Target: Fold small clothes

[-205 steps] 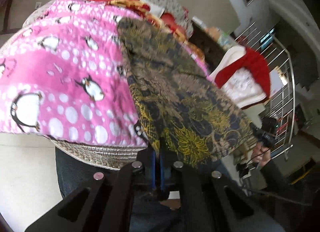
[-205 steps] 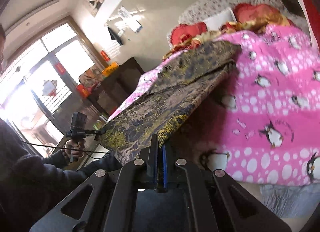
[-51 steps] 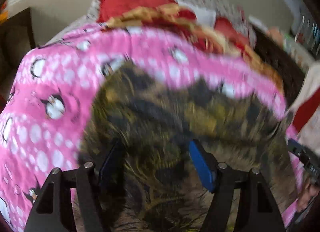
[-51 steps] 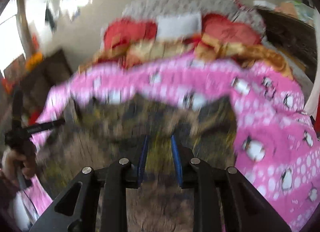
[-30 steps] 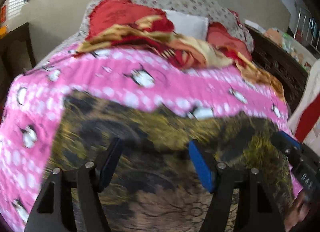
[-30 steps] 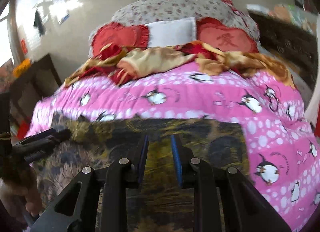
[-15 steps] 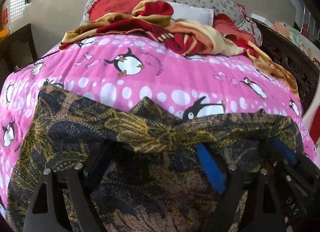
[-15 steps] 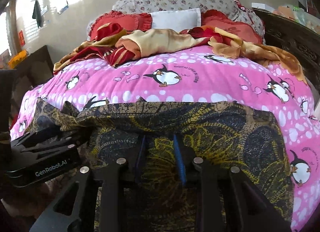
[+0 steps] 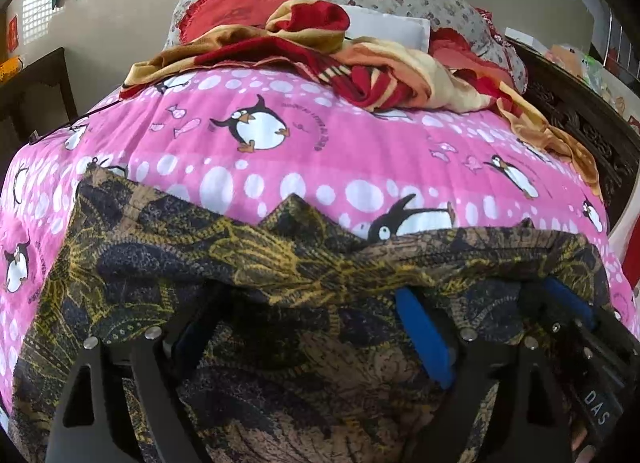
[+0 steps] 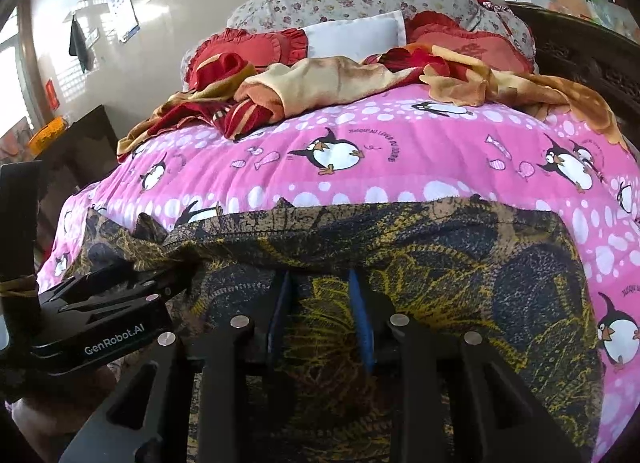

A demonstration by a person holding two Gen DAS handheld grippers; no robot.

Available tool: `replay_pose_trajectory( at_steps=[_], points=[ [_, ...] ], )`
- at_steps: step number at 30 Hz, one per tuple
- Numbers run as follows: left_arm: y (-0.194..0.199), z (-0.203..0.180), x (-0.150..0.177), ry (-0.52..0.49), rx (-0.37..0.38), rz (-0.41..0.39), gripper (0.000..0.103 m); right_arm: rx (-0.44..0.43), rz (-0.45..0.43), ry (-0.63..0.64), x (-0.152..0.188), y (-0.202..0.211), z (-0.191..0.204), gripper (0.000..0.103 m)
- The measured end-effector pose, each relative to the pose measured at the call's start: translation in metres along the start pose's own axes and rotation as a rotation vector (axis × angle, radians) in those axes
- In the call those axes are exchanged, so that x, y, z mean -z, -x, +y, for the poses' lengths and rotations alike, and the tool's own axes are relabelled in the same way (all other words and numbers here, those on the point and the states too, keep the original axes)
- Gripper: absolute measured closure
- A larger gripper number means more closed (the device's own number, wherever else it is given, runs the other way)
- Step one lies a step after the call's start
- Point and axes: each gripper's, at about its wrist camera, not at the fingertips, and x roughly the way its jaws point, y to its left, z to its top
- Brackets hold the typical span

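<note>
A dark garment with a yellow and brown flower print (image 9: 280, 263) (image 10: 460, 263) lies spread on the pink penguin bedspread (image 9: 320, 151) (image 10: 420, 131). Its far edge is doubled back in a raised, bunched fold. My left gripper (image 9: 304, 303) rests on the cloth with its jaws wide apart, and the fold covers its fingertips. My right gripper (image 10: 316, 283) rests to its right, jaws a narrow gap apart, tips tucked under the same fold, with flat cloth showing between the blue pads. Each gripper also shows at the edge of the other's view.
A crumpled red and tan blanket (image 9: 360, 63) (image 10: 320, 79) and pillows (image 10: 352, 39) lie at the head of the bed. Dark carved wood (image 9: 580, 123) runs along the right side. A dark cabinet (image 9: 36, 91) stands at the left. A hand holds the left gripper (image 10: 48, 411).
Several seconds ago both grippers were shut on the hanging garment. It now lies on the bed and both jaws stand apart. Within the last second both sank, and the fold came over their tips.
</note>
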Motion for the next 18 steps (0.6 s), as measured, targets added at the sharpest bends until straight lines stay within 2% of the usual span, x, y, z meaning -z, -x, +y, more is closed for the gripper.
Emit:
replay_pose_trajectory(
  at_steps=[5,8,10,12,15,18],
  points=[
    [-0.003,0.000,-0.004,-0.003,-0.002,0.022,0.009,0.005,0.004,0.002,0.000,-0.001,0.000,0.086],
    [-0.004,-0.001,-0.017,-0.030,0.014,0.106,0.008,0.040,0.019,0.028,-0.001,-0.003,0.007,0.086],
    [0.017,0.010,-0.024,-0.022,0.022,0.142,0.011,0.061,0.060,0.041,-0.006,0.000,0.011,0.085],
    [0.056,0.029,-0.025,0.010,0.064,0.085,0.011,0.120,0.112,0.047,-0.013,0.014,0.020,0.085],
    [0.118,0.063,-0.016,0.010,0.130,-0.007,0.011,0.089,0.033,0.056,-0.007,0.060,0.039,0.085],
    [0.167,0.109,0.008,0.015,0.154,-0.040,0.010,0.041,-0.018,0.130,0.019,0.104,0.070,0.083]
  ],
)
